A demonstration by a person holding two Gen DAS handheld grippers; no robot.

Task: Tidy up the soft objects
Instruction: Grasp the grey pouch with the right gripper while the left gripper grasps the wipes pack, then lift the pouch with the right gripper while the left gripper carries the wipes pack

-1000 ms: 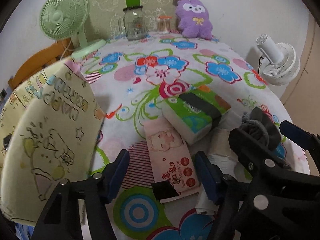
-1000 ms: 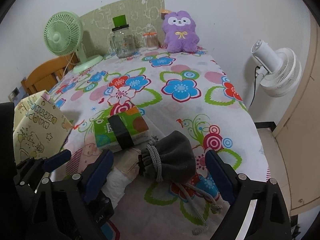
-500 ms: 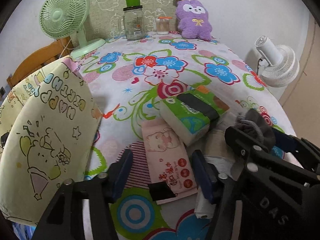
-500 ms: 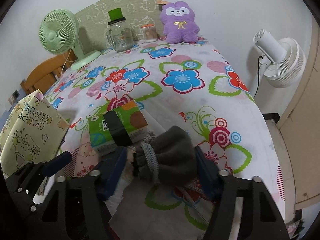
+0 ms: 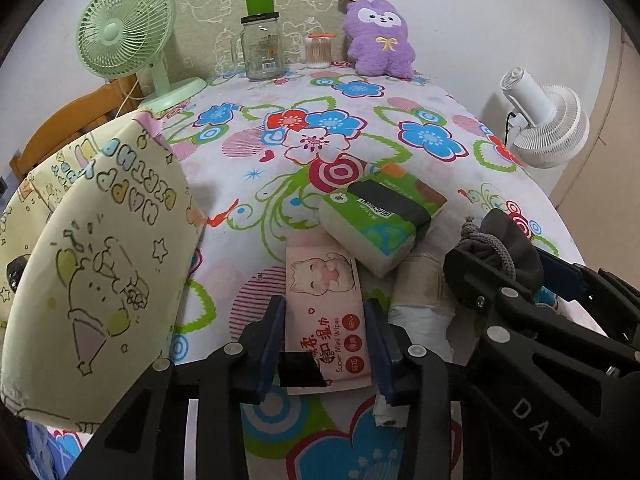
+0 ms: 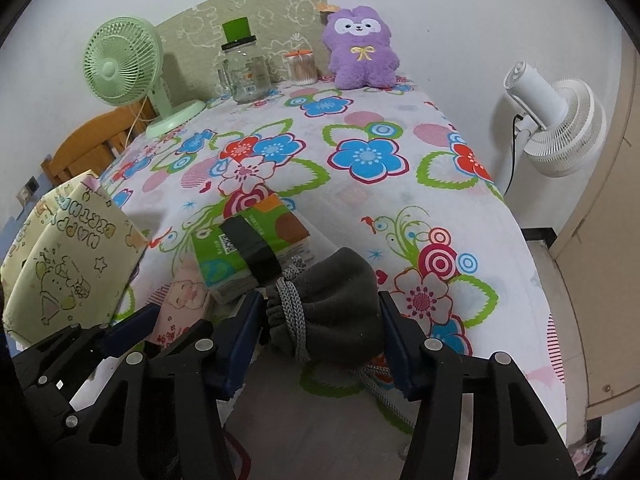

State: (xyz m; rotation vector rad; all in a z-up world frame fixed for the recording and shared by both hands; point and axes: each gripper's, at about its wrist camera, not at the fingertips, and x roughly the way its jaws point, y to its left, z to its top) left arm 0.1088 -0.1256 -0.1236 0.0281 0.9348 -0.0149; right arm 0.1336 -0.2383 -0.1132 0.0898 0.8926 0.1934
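A pink wet-wipes pack (image 5: pixel 320 276) lies flat on the flowered tablecloth (image 5: pixel 312 128). My left gripper (image 5: pixel 323 308) straddles it, jaws closing, and both blue pads touch its long edges. A grey drawstring pouch (image 6: pixel 336 280) sits between the pads of my right gripper (image 6: pixel 320 300), whose jaws are still closing and press on both its sides. The pouch (image 5: pixel 508 236) also shows at the right of the left wrist view. A green tissue pack (image 5: pixel 380 216) with a black band rests just beyond both, and a beige-and-white bundle (image 5: pixel 420 292) lies between the grippers.
A yellow birthday gift bag (image 5: pixel 100 260) stands open at the left. At the back are a purple plush (image 5: pixel 378 40), a glass jar (image 5: pixel 262 48), a cotton-swab pot (image 5: pixel 319 52) and a green fan (image 5: pixel 124 44). A white fan (image 5: pixel 548 128) stands off the table's right edge.
Both pairs of jaws have narrowed. The right pads closed in onto the grey pouch, and the left pads came in against the wipes pack. Neither hand shifted much.
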